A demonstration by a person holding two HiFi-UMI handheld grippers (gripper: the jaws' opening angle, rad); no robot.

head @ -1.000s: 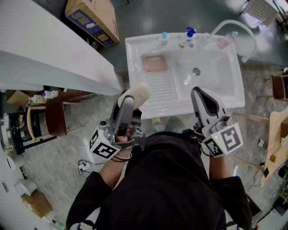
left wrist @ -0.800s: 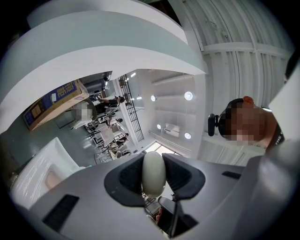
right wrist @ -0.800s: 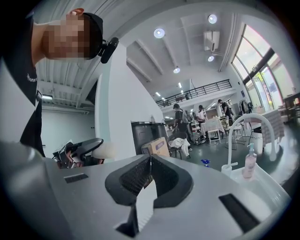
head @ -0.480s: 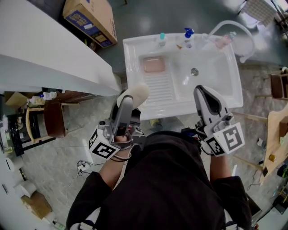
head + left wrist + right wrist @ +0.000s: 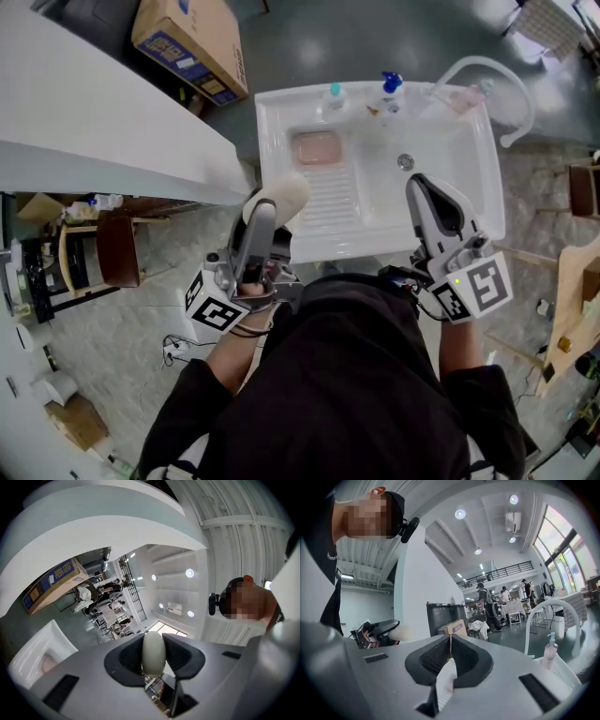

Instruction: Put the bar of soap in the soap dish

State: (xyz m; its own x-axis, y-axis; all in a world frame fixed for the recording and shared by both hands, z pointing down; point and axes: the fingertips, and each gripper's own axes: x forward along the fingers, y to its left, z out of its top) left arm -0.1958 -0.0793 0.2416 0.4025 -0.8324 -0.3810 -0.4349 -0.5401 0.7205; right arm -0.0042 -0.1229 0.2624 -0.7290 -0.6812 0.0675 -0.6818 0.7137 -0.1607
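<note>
We hold the soap [image 5: 280,197], a pale oval bar, clenched edge-on in the left claw [image 5: 269,210], left of centre in the head view. In the left claw view the bar [image 5: 153,652] stands upright with both pads pressed against its sides. It hangs over the near left rim of the white sink [image 5: 266,155].

The pink dish [image 5: 317,147] sits in the sink's upper left part, well apart from the soap. The ribbed washboard [image 5: 330,195] slopes between the two.

The right claw [image 5: 421,187] is clenched with nothing in it. In its own view the jaws meet along a thin seam [image 5: 450,652]. In the head view it reaches over the sink's near right rim, just below the drain [image 5: 405,162].

Along the sink's far edge stand a teal-capped bottle [image 5: 334,92], a blue-topped pump [image 5: 390,86] and a pinkish bottle [image 5: 466,95]. A white hose [image 5: 515,95] arches at the upper right corner.

A long white desk [image 5: 94,122] fills the upper left, its edge just beside the sink's left rim and close to the soap. A cardboard box [image 5: 192,42] lies on the floor above it, and a brown chair [image 5: 116,247] stands below it at the left.
</note>
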